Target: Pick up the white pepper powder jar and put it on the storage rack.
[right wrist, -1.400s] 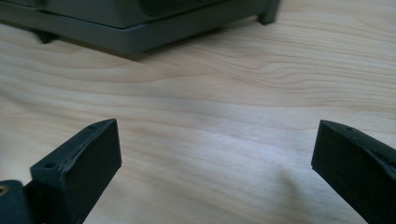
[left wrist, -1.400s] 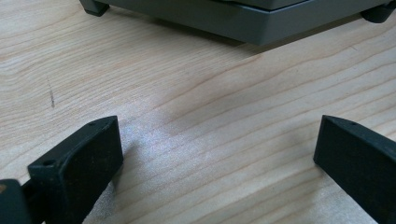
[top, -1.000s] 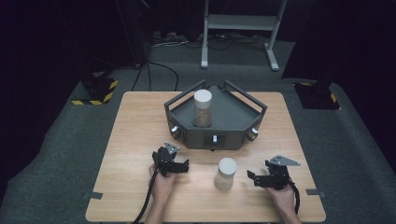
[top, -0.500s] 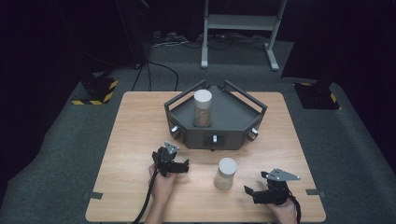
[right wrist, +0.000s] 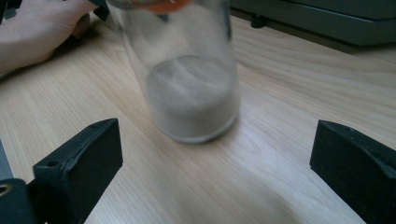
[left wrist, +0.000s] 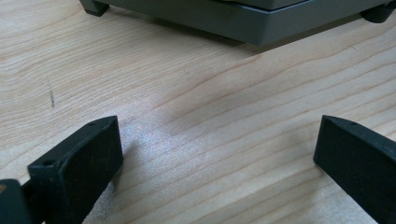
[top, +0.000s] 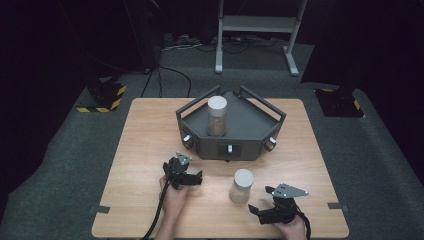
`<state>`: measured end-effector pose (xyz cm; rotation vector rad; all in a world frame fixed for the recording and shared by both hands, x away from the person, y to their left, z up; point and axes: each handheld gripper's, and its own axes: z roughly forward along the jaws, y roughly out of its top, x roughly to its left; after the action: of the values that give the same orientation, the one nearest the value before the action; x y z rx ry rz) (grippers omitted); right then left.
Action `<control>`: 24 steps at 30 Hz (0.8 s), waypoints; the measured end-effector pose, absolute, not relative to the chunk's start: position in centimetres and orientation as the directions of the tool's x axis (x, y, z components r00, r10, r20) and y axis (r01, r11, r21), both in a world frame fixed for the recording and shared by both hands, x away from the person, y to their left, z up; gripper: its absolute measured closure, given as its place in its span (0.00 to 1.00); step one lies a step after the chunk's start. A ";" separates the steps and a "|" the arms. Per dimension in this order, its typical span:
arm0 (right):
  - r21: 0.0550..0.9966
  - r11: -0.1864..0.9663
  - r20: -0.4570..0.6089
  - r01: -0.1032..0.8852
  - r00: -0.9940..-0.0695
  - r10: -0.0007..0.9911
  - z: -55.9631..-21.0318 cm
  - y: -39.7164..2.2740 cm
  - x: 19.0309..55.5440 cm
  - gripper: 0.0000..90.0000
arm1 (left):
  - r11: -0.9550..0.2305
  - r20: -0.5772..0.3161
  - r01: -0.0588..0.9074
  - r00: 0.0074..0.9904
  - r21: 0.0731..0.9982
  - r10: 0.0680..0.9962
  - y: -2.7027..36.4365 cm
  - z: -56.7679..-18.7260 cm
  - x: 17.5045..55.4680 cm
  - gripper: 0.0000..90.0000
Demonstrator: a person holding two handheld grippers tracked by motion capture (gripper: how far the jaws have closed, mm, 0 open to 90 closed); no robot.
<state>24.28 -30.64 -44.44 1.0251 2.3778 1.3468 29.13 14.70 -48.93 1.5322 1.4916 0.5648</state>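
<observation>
Right gripper view is showing us the clear glass jar of grey powder (right wrist: 191, 88) standing on the pale wooden worktop (right wrist: 289, 93); we are lining the wide-open right hand-held gripper (right wrist: 212, 163) squarely around its lower body before closing gently.

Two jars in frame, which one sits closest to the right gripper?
The jar on the bare table, just ahead of the right gripper; the other jar stands on the grey tray.

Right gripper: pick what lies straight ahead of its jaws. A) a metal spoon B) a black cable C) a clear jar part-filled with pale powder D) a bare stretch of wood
C: the right gripper has its jaws wide apart, facing the jar, which stands on the table.
</observation>
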 end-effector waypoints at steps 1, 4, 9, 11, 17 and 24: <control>0.821 0.339 0.137 0.460 -0.735 0.664 -44.4 -30.3 24.4 0.02 | 0.130 -0.259 0.542 0.168 0.831 0.951 14.7 -48.9 29.1 0.01; 0.818 0.355 0.130 0.452 -0.747 0.652 -44.1 -29.2 25.0 0.02 | 0.130 -0.258 0.542 0.169 0.831 0.951 14.7 -48.9 29.1 0.01; 0.817 0.369 0.120 0.443 -0.757 0.642 -43.6 -27.5 25.8 0.02 | 0.129 -0.258 0.542 0.169 0.831 0.951 14.7 -48.9 29.1 0.01; 0.819 0.365 0.119 0.442 -0.754 0.646 -43.4 -26.8 25.9 0.04 | 0.130 -0.259 0.541 0.169 0.831 0.951 14.7 -48.9 29.1 0.01; 0.831 0.351 0.107 0.432 -0.742 0.662 -43.0 -25.6 26.2 0.07 | 0.130 -0.258 0.542 0.169 0.831 0.951 14.7 -48.9 29.1 0.01; 0.841 0.348 0.087 0.413 -0.740 0.667 -43.0 -24.9 26.3 0.14 | 0.131 -0.259 0.541 0.168 0.831 0.951 14.7 -48.9 29.1 0.01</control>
<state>26.26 -24.88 -43.00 0.9658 2.3424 1.3401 29.12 14.69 -48.94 1.5300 1.4918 0.5648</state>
